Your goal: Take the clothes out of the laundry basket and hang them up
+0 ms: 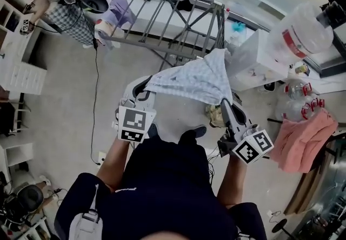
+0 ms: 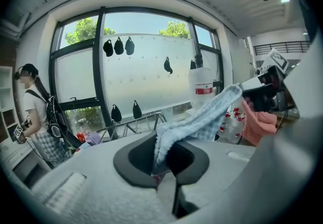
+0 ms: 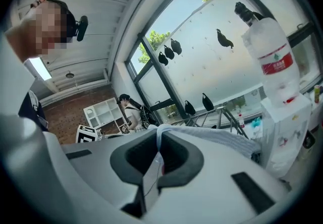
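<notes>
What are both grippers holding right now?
Left gripper: jaws closed on the light blue cloth.
Right gripper: jaws closed on the same cloth.

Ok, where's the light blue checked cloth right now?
In the head view's centre, the checked cloth is stretched between the left gripper and right gripper, both shut on it, near the drying rack.

I hold a checked cloth (image 1: 192,79) stretched between my left gripper (image 1: 142,88) and right gripper (image 1: 225,106), each clamped on an edge. The drying rack (image 1: 162,14) stands at twelve o'clock, a pink cloth (image 1: 303,139) at four.
</notes>
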Tool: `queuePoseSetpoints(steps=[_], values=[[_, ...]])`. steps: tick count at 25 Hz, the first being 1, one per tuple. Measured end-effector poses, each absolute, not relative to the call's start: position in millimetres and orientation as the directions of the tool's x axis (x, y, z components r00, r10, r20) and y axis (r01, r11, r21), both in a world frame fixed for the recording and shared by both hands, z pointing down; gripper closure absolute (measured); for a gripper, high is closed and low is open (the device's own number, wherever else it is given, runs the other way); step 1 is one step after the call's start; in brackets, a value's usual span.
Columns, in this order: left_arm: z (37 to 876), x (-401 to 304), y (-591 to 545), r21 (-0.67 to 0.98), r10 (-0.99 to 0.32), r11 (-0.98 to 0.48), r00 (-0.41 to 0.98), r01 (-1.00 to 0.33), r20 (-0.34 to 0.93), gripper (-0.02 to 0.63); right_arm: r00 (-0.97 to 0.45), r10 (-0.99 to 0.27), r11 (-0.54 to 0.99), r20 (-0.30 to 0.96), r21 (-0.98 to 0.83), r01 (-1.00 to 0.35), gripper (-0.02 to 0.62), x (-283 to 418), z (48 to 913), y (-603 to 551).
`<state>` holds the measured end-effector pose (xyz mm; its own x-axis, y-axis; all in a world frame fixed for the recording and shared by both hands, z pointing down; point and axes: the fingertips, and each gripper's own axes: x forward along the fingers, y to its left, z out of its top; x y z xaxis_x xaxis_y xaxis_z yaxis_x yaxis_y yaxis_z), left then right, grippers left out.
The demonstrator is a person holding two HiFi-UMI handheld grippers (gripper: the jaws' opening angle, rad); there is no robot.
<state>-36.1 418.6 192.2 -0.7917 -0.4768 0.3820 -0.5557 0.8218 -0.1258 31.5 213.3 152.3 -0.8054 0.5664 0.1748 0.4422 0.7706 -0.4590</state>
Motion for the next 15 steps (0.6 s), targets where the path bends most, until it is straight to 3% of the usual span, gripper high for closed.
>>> queuePoseSetpoints(steps=[15], values=[[196, -38, 645, -0.076, -0.346, 0.917, -0.877, -0.391, 0.334, 0.571, -0.692, 0.703, 0.684, 0.166, -0.423, 0.594, 0.588, 29, 150, 441]])
